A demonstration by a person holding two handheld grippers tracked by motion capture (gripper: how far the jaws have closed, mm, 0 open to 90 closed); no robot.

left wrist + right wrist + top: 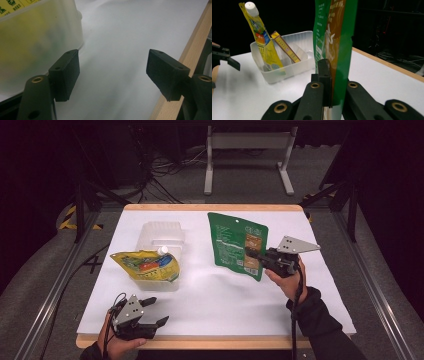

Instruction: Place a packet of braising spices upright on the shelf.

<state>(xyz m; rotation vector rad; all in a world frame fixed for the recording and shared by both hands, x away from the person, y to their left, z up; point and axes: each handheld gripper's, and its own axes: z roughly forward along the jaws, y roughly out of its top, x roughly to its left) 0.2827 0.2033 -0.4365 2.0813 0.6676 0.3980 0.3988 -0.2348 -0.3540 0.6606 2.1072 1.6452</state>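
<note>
Two jaws of right gripper [332, 82] clamp green pouch [337, 37].

The left gripper [152, 311] sits low at the near table edge, held in the person's left hand [116, 345], its 2 jaws spread wide apart with nothing between them. The right gripper [250, 252] is raised farther forward, gripped by the right hand [289, 281], forearm angling in from the lower right, jaws clamped together.
</note>
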